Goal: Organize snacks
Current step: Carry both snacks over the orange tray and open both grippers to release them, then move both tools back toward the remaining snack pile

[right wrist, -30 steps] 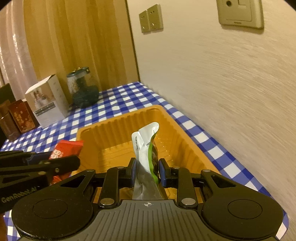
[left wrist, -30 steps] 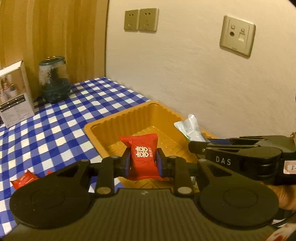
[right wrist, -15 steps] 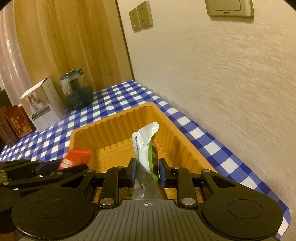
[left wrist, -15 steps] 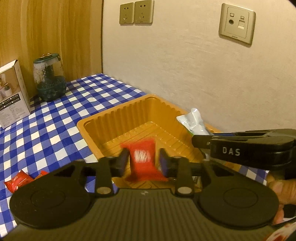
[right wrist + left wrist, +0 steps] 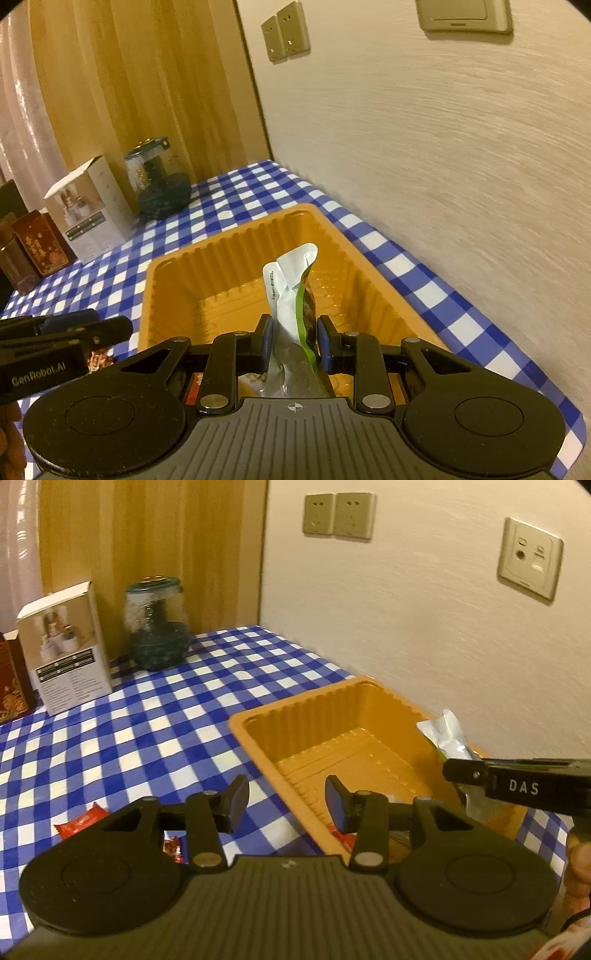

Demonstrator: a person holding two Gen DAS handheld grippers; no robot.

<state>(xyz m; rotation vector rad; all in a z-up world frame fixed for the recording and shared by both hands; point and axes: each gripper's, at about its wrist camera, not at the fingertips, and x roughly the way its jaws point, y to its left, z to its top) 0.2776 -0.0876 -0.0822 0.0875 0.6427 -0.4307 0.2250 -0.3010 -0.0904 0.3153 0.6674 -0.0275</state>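
Gone from my left gripper (image 5: 286,805) is the red candy (image 5: 341,836), now lying in the orange tray (image 5: 314,709) at its near edge; the jaws have just been opening and stand empty. My right gripper (image 5: 293,343) pinches the silver-green pouch (image 5: 291,291) over the tray. I'd lower it before letting go, clear of the candy.

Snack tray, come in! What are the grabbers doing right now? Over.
Left gripper open, jaws just widened, nothing between. Right gripper shut on silver packet over orange tray. Nothing blocking.
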